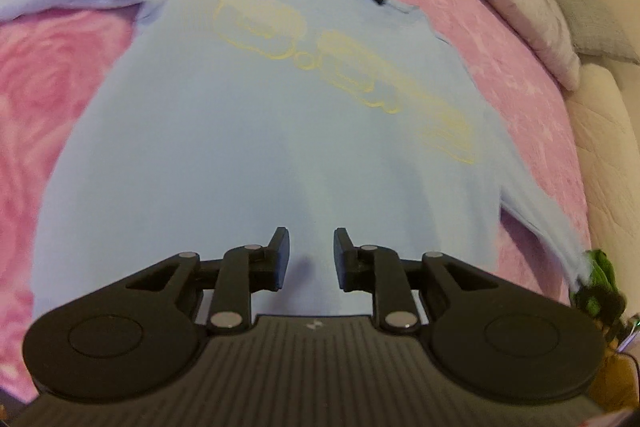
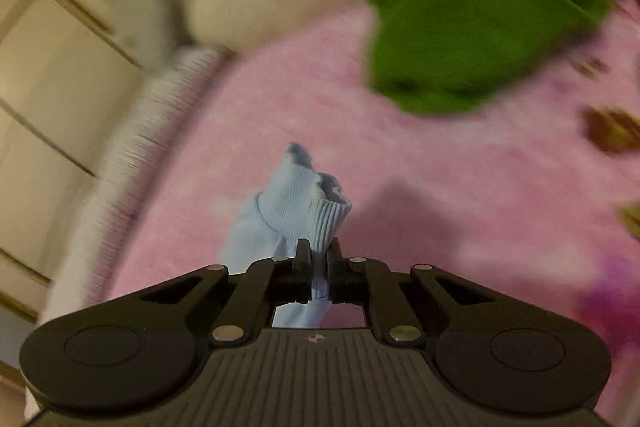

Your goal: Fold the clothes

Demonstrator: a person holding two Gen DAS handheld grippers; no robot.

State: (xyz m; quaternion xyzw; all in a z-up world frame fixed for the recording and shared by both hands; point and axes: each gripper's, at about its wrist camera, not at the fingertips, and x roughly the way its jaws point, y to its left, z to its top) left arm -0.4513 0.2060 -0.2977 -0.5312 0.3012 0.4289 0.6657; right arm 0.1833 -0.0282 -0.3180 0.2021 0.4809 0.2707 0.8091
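A pink rose-patterned bed cover (image 1: pixel 60 99) carries a light blue sweatshirt with a pale yellow print (image 1: pixel 248 131), spread flat, front up. A green fuzzy garment (image 2: pixel 480 11) lies near its right sleeve. The left gripper (image 1: pixel 311 259) hovers over the hem, jaws parted, holding nothing. The right gripper (image 2: pixel 319 263) has its jaws clenched on the ribbed blue cuff (image 2: pixel 308 203).

Pink bedspread (image 1: pixel 60 99) carries blue sweatshirt (image 1: pixel 240 147), green garment (image 2: pixel 480 11).
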